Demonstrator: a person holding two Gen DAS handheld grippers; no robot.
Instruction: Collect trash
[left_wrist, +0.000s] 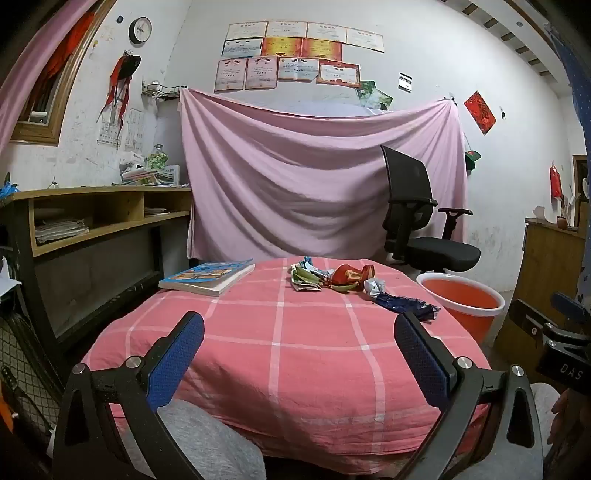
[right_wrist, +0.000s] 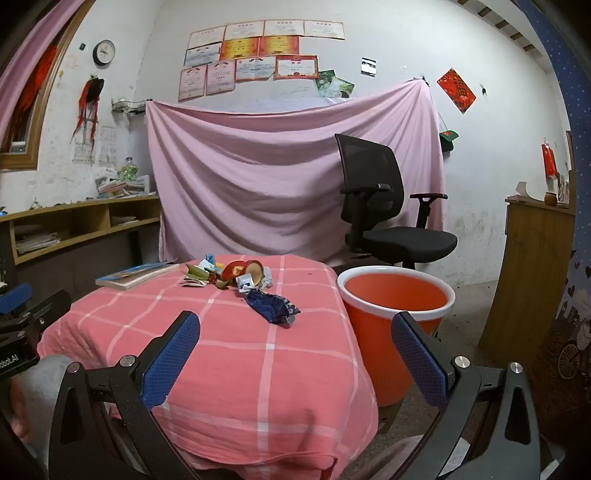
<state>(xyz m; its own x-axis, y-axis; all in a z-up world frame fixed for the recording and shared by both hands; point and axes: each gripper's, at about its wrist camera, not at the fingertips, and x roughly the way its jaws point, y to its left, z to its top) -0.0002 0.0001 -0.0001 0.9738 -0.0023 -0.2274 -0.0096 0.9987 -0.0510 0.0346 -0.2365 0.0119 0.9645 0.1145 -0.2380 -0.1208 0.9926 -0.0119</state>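
The left gripper (left_wrist: 299, 350) and right gripper (right_wrist: 295, 347) both hang spread wide and empty above the near edge of the pink checked table (left_wrist: 314, 362); neither touches anything. The trash (right_wrist: 240, 282) lies in a loose heap at the table's far side, a dark blue wrapper (right_wrist: 273, 308) nearest; a book (left_wrist: 207, 277) lies left of it; the orange bin (right_wrist: 395, 299) stands on the floor just right of the table.

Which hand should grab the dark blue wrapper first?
Probably the right. The right gripper, fingers open and empty, has the dark blue wrapper just ahead and the orange bin beside it. The left gripper sits farther off.
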